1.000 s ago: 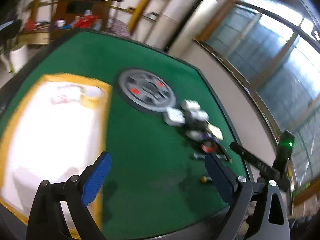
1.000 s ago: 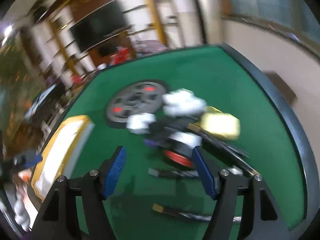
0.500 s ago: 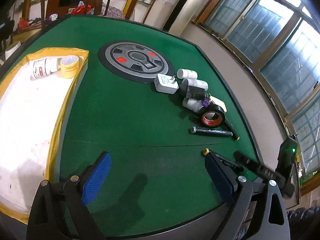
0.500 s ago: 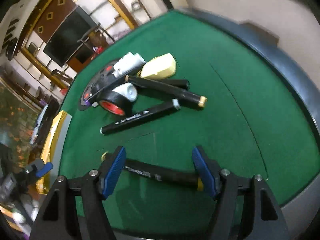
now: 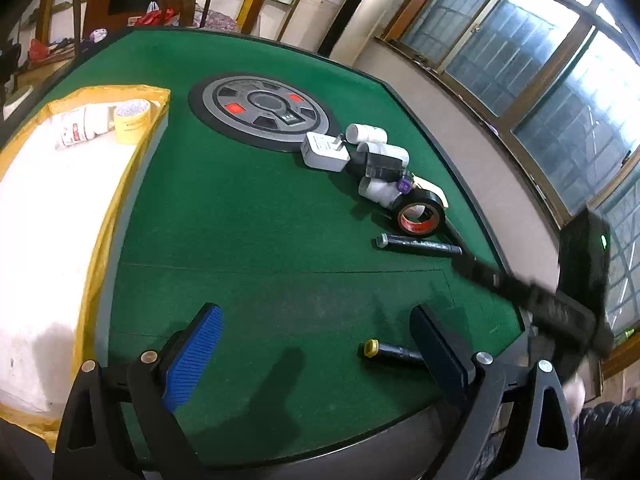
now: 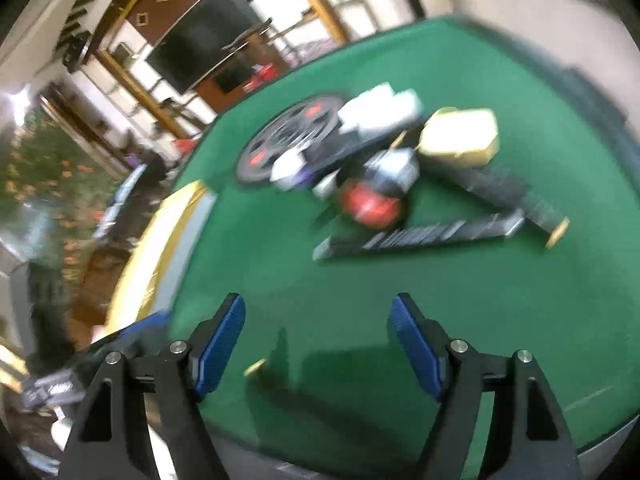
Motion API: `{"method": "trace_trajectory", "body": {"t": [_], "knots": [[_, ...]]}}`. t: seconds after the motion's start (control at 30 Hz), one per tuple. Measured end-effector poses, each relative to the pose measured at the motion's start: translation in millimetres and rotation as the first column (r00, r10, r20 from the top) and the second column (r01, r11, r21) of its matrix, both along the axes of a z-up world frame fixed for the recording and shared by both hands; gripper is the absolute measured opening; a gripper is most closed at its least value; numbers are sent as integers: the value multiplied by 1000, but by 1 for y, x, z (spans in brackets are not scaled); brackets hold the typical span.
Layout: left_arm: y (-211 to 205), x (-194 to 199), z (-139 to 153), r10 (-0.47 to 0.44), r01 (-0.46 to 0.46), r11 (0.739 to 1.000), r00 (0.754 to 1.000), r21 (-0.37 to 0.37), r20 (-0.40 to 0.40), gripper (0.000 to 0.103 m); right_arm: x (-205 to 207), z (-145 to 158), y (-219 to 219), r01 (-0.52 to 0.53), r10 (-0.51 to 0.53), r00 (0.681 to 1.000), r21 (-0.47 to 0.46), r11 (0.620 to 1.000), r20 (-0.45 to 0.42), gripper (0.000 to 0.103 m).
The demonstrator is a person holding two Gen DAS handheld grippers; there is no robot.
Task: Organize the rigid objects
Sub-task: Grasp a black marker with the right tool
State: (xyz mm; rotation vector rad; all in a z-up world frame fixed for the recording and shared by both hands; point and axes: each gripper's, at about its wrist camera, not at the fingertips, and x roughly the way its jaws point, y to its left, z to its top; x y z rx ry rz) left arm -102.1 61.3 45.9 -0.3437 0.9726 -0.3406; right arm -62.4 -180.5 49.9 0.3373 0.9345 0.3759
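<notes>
A pile of small items lies on the green table (image 5: 260, 240): a white charger (image 5: 325, 153), white bottles (image 5: 366, 133), a black tape roll with a red core (image 5: 419, 215), a black marker (image 5: 418, 245) and a yellow-capped pen (image 5: 390, 351). My left gripper (image 5: 320, 354) is open and empty above the table's near edge, with the pen beside its right finger. My right gripper (image 6: 318, 344) is open and empty over the table. Its view is blurred and shows the tape roll (image 6: 370, 204), markers (image 6: 420, 236) and a yellow box (image 6: 460, 138).
A yellow-rimmed white tray (image 5: 92, 240) at the left holds a white bottle (image 5: 82, 128) and a yellow tape roll (image 5: 132, 120). A grey round disc (image 5: 264, 114) lies at the table's centre. The right gripper's body (image 5: 560, 304) reaches in at the right edge.
The left view has steadied and dropped closer to the table. The right gripper has lifted and swung, so the yellow-capped pen now lies below its fingers instead of between them.
</notes>
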Motion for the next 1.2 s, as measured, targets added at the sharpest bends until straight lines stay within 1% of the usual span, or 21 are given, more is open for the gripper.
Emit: {"method": "trace_trajectory", "body": {"t": [0.1,0.17,0.2,0.27,0.33,0.43,0.5,0.53,0.57,0.6,0.63,0.67,0.7,0.73,0.83,0.93,1.07,1.13,1.2], "knots": [[-7,-2,-2,-44,45,999,999,-20,7,96,18,3,-12,1,0,1000,-91,996,16,75],[-15,-5,-1,-76,77,997,997,-6,20,96,27,0,-13,-21,25,999,-155,988,28,75],[-18,-7,-1,-88,88,996,996,2,26,96,30,-1,-10,-34,43,998,-201,979,41,75],[-21,-10,1,-102,101,995,994,15,37,96,37,-5,-9,-72,89,995,-257,964,53,75],[-21,-11,2,-105,104,994,994,19,41,96,50,-11,-8,-111,126,991,-284,952,37,75],[-20,-12,1,-100,100,995,994,15,37,96,64,-26,0,-140,144,989,-308,941,-9,75],[-19,-12,1,-101,100,995,994,18,38,96,64,-31,1,-158,156,987,-337,928,-33,74],[-18,-12,0,-102,102,995,994,19,37,96,61,-32,1,-168,164,986,-350,921,-41,65],[-18,-11,-1,-103,103,995,994,17,35,96,55,-32,2,-166,166,986,-378,911,-33,59],[-18,-9,-2,-105,104,994,994,14,31,96,50,-32,4,-169,172,985,-408,897,-29,49],[-19,-8,-4,-106,106,994,994,6,25,96,45,-32,4,-175,182,983,-429,886,-26,44],[-19,-7,-5,-108,108,994,994,2,21,96,40,-32,3,-180,188,982,-431,884,-25,41],[-20,-6,-7,-111,111,994,994,-1,16,96,36,-32,2,-178,185,982,-432,884,-26,31],[-23,-5,-8,-117,117,993,993,1,11,96,33,-31,0,-176,180,983,-428,886,-31,26],[-26,-5,-11,-128,128,992,992,0,2,96,22,-30,-3,-174,166,985,-394,902,-55,20],[-26,-6,-12,-125,125,992,992,-2,1,96,11,-30,1,-179,168,984,-381,907,-64,16],[-22,-7,-12,-115,115,993,993,-7,-3,96,6,-31,9,-177,164,984,-367,913,-66,16],[-22,-9,-10,-118,118,993,993,2,10,96,2,-32,16,-195,180,981,-388,901,-73,16],[-26,-12,-7,-136,135,990,990,30,34,96,-1,-33,23,-196,183,981,-422,885,-71,16]]}}
